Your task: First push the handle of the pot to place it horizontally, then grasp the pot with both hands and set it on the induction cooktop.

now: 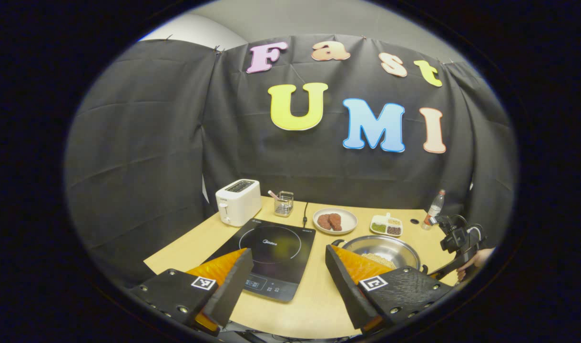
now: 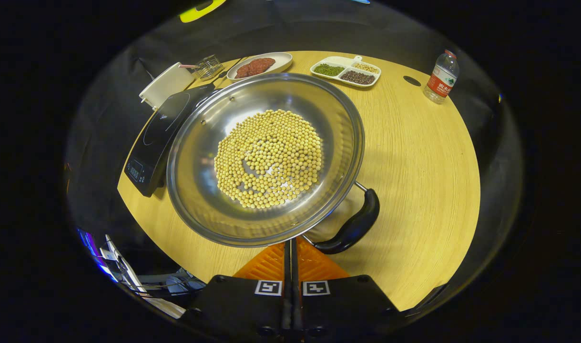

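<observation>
The induction cooktop [image 2: 161, 128] lies on the bench [image 2: 414, 166] left of the steel pot [image 2: 266, 157] of loose beans. The left gripper [image 1: 288, 276] has its jaws apart; the right gripper [image 2: 290, 257] has its jaws together near the black handle [image 2: 354, 226]. The pot is likely heavy and slick: lift it level by opposite rims.

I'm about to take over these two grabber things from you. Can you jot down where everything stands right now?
Left gripper: open, holding nothing, hovering over the table's near edge between the induction cooktop and the pot.
Right gripper: shut, empty, its tips at the pot's near rim beside the black handle.
Pot: holds soybeans and sits on the table, right of the cooktop.
Done: nothing that I can confirm.
Left: push the handle level, grip the pot with both grippers, lift it onto the cooktop.
</observation>
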Motion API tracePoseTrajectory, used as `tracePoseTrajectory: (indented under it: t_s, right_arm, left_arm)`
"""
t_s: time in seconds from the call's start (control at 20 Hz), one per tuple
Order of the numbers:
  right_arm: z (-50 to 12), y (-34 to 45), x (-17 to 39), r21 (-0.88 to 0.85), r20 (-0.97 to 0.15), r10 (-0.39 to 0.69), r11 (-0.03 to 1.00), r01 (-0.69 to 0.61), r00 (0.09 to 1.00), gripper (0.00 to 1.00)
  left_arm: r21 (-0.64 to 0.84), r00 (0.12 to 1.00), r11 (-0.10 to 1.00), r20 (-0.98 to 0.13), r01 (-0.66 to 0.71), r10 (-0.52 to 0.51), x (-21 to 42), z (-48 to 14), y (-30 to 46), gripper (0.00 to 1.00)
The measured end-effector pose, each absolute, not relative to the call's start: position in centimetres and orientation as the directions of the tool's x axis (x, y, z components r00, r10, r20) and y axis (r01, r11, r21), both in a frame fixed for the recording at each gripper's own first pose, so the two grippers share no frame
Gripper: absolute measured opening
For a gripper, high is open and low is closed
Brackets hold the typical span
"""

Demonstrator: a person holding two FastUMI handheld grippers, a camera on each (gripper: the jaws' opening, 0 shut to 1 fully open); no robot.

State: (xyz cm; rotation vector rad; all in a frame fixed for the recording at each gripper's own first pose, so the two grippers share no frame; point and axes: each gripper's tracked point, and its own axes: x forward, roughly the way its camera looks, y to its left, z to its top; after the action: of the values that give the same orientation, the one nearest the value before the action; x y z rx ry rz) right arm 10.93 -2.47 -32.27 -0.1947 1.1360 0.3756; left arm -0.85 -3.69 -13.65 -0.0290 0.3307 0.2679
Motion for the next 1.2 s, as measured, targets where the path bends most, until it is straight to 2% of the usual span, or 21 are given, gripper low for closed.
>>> tracePoseTrajectory:
  t_s: [0.3, 0.4, 0.5, 0.55, 0.75, 0.8, 0.85, 0.9, 1.0, 1.1, 1.2]
  right_arm:
    - [-31.5, -5.2, 13.8, 0.023, -0.897, 0.18, 0.931, -0.363, 0.405, 0.0]
    - [-31.3, -5.7, 14.8, 0.047, -0.89, 0.198, 0.936, -0.35, 0.41, 0.02]
    - [-31.1, -6.3, 15.7, 0.063, -0.885, 0.209, 0.939, -0.338, 0.415, 0.02]
    - [-31.2, -6.5, 16.0, 0.075, -0.885, 0.214, 0.942, -0.327, 0.413, 0.02]
    - [-30.7, -7.1, 17.5, 0.085, -0.873, 0.222, 0.946, -0.312, 0.434, 0.02]
    - [-30.7, -7.2, 17.7, 0.088, -0.87, 0.228, 0.944, -0.318, 0.437, 0.0]
    - [-30.6, -7.3, 17.6, 0.099, -0.867, 0.238, 0.943, -0.317, 0.438, 0.02]
    - [-30.4, -7.3, 17.7, 0.11, -0.864, 0.249, 0.942, -0.317, 0.438, 0.02]
    - [-30.2, -7.5, 17.6, 0.121, -0.855, 0.259, 0.942, -0.312, 0.449, 0.02]
    - [-29.9, -7.7, 17.5, 0.12, -0.844, 0.261, 0.943, -0.309, 0.469, 0.0]
    - [-29.3, -8.4, 17.3, 0.103, -0.836, 0.249, 0.946, -0.306, 0.488, 0.05]
  left_arm:
    - [0.043, 0.927, 0.968, -0.281, -0.245, 0.247, 0.7, -12.1, -6.4, 0.9]
    - [0.054, 0.926, 0.965, -0.274, -0.256, 0.261, 1.4, -11.8, -7.2, 0.93]
    - [0.037, 0.921, 0.961, -0.276, -0.275, 0.274, 1.6, -11.8, -8.0, 0.9]
    - [0.021, 0.916, 0.956, -0.282, -0.292, 0.286, 1.5, -12.2, -8.4, 0.93]
    - [-0.019, 0.903, 0.946, -0.303, -0.324, 0.303, 0.4, -13.6, -10.6, 0.9]
    - [-0.017, 0.897, 0.942, -0.312, -0.334, 0.313, 0.2, -13.8, -10.8, 0.93]
    - [-0.019, 0.897, 0.941, -0.312, -0.337, 0.315, 0.0, -13.9, -11.1, 0.93]
    - [-0.021, 0.9, 0.943, -0.305, -0.333, 0.311, 0.0, -13.6, -11.6, 0.9]
    - [-0.01, 0.902, 0.944, -0.299, -0.33, 0.312, -0.2, -13.1, -11.8, 0.93]
    - [-0.007, 0.908, 0.95, -0.295, -0.312, 0.296, -0.2, -12.8, -11.9, 0.9]
    - [-0.002, 0.907, 0.954, -0.308, -0.301, 0.286, -0.1, -13.3, -11.3, 0.93]
